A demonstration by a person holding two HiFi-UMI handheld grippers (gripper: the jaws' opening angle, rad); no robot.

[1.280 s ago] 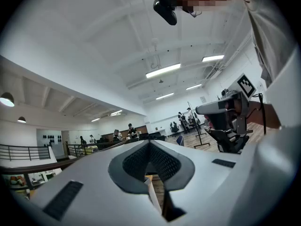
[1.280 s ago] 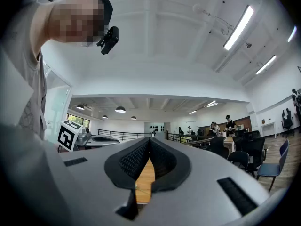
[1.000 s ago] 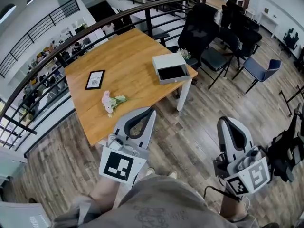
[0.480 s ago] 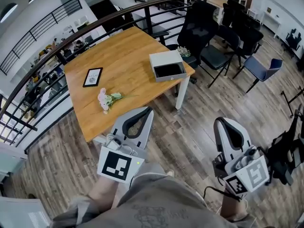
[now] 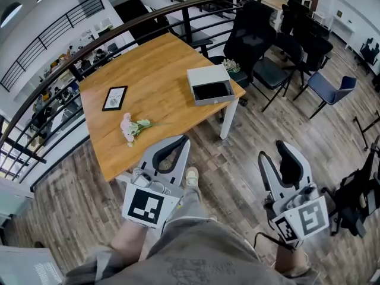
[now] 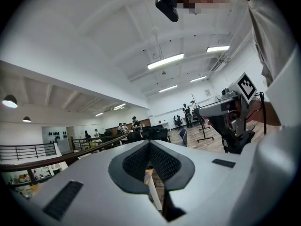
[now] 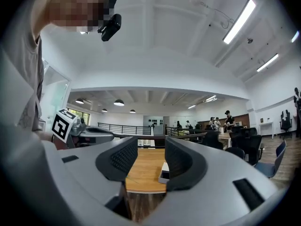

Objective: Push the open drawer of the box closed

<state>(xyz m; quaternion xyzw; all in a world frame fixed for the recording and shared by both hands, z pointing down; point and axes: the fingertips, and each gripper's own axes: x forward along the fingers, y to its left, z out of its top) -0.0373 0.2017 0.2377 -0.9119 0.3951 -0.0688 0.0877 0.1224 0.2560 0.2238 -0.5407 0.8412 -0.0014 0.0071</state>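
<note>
- Box (image 5: 209, 79) sits near the desk (image 5: 155, 64) corner, its drawer (image 5: 215, 92) open and seemingly reaching the edge.
- Left gripper (image 5: 184, 140): jaws together; right gripper (image 5: 275, 152): jaws opening, empty, over the floor (image 5: 243, 159).

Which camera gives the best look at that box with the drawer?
The head view: it sees the whole box from above on the table, its drawer pulled open. The right gripper view catches only a small part of the box. The left gripper view misses it.
</note>
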